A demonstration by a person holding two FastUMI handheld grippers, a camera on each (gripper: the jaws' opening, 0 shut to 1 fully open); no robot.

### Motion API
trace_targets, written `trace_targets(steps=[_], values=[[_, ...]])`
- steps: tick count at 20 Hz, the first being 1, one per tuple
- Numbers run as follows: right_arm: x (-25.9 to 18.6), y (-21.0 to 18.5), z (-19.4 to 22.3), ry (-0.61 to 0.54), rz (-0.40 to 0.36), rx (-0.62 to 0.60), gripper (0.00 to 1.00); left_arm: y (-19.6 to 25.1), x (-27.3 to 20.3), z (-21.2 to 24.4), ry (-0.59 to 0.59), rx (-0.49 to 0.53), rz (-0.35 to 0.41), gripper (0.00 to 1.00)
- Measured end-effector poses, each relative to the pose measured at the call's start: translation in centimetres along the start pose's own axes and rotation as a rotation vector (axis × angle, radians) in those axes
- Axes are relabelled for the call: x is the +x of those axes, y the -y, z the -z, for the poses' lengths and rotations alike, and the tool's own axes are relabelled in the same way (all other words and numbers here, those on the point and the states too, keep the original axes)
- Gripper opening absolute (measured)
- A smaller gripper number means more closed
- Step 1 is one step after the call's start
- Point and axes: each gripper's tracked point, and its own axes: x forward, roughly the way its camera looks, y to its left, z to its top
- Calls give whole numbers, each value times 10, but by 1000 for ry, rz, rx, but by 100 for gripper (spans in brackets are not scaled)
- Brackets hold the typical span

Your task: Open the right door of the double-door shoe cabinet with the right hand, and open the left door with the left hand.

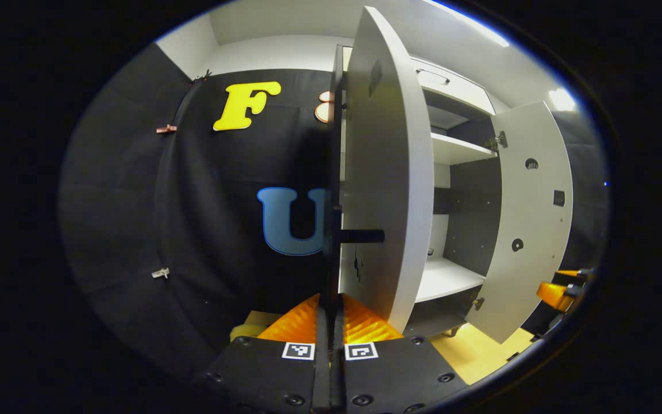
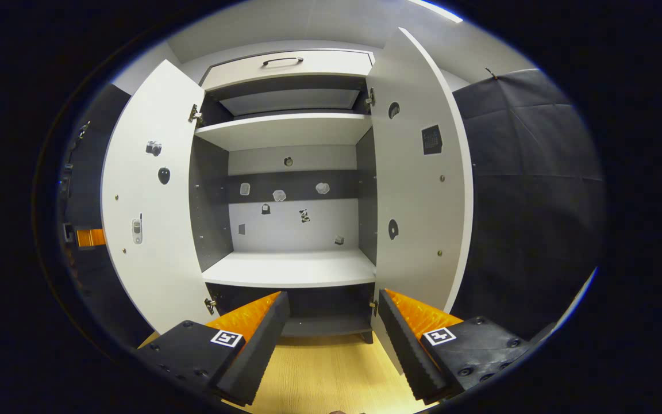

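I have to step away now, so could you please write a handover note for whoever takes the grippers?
Left gripper: jaws shut on the bar handle of the left door.
Right gripper: jaws open, empty, facing the cabinet.
Done: left door and right door both stand wide open.
Left: probably only releasing the handle.

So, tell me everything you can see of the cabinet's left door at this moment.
The left door is a flat, pale panel, wood-like board by its look, swung wide open on hinges at its top and bottom corners. Its inner face carries a few small stickers. In the left gripper view it shows edge-on, with a dark bar handle standing out from its outer face. The left tongs are shut on the door's edge below the handle. The right tongs hang open, clear of it.
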Motion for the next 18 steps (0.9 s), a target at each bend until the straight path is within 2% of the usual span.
trace_targets(steps=[3, 5, 10, 14, 18], values=[[0, 11, -11, 8, 30, 0, 98, 1, -7, -1, -1, 77, -16, 5], [-2, 19, -16, 16, 43, -14, 98, 1, -13, -1, -6, 77, -11, 5], [-5, 31, -16, 2, 19, -10, 98, 10, -40, -9, -7, -6, -27, 5], [-11, 46, -21, 4, -33, 0, 98, 53, -67, -16, 16, -88, -7, 5], [-19, 59, -27, 7, -104, 11, 98, 95, -88, -10, 8, -115, -48, 5]])
